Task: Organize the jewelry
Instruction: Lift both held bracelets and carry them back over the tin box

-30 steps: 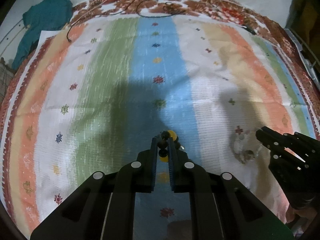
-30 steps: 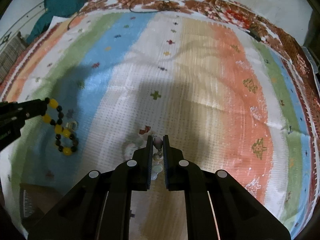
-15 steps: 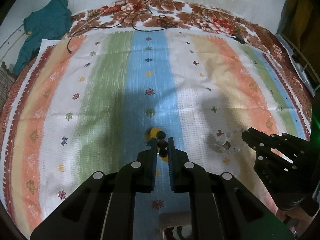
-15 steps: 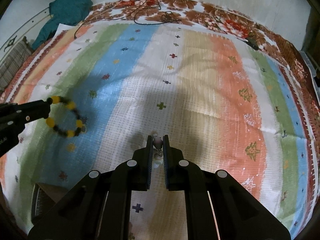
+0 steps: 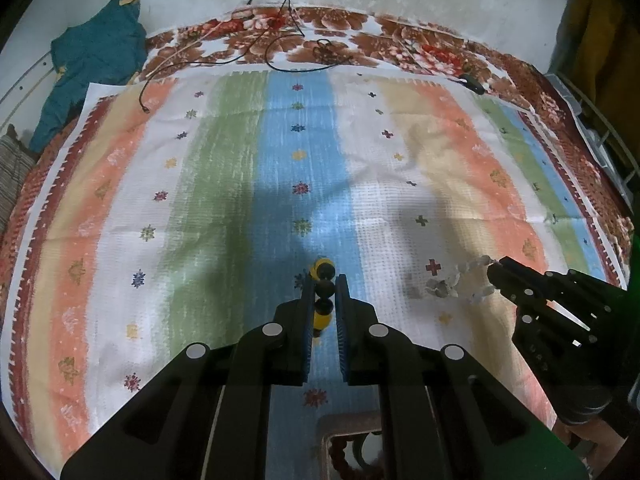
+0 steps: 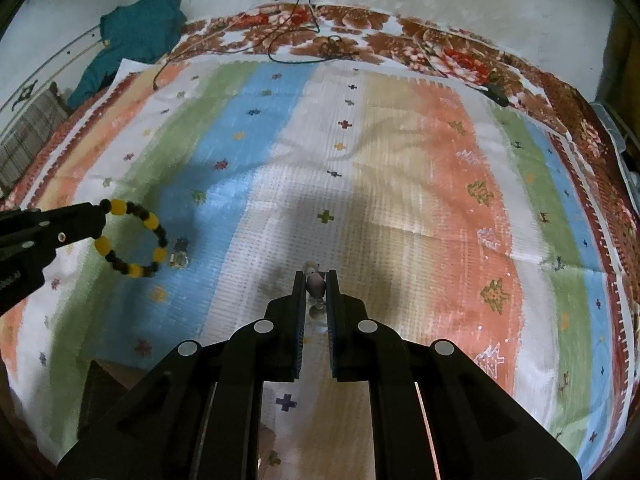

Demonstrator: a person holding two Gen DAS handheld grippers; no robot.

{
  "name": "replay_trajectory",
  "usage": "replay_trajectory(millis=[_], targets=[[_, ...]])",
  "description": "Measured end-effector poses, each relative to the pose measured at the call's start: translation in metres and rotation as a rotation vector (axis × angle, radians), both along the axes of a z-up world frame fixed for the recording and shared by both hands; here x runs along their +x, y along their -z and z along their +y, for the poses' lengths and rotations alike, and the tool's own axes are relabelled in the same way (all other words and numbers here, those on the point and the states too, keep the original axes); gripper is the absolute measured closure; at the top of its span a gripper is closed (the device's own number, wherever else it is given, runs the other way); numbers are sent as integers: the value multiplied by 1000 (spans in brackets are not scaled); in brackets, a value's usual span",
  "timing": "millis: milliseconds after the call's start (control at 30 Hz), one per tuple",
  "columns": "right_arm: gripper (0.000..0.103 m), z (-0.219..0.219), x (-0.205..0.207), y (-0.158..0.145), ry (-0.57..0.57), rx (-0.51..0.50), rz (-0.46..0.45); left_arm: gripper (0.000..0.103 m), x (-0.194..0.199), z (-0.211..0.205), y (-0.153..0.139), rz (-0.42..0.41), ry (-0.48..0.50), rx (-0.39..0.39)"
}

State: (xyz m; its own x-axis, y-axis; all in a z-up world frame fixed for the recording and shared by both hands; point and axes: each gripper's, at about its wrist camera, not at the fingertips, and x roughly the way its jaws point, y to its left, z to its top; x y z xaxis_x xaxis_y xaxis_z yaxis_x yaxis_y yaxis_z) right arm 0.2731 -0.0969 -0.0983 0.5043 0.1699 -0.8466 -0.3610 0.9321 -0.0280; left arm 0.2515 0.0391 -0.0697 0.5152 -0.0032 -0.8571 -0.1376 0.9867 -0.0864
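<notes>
Striped cloth (image 5: 224,184) in orange, green, blue and white covers the surface below both tools. Pinched between the left gripper's (image 5: 324,289) narrow fingers, a bracelet (image 6: 132,240) of yellow and dark beads hangs clear of the cloth. Across from it, the right gripper (image 6: 315,285) clamps a pale beaded bracelet (image 5: 460,284), which dangles beyond its fingertips. Beyond the fingers lie a black cable (image 5: 280,52) and a teal garment (image 5: 92,64).
</notes>
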Motion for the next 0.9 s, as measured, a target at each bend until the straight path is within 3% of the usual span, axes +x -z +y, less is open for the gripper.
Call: replay_trajectory(millis=[233,900], targets=[[92,-2,-10,-12,10,52,12,94,-9,1,-10,-14,-2,-6],[92,-5,-48,-45,3,70,-67,94,-48,-8,-42,-86,19,-24]])
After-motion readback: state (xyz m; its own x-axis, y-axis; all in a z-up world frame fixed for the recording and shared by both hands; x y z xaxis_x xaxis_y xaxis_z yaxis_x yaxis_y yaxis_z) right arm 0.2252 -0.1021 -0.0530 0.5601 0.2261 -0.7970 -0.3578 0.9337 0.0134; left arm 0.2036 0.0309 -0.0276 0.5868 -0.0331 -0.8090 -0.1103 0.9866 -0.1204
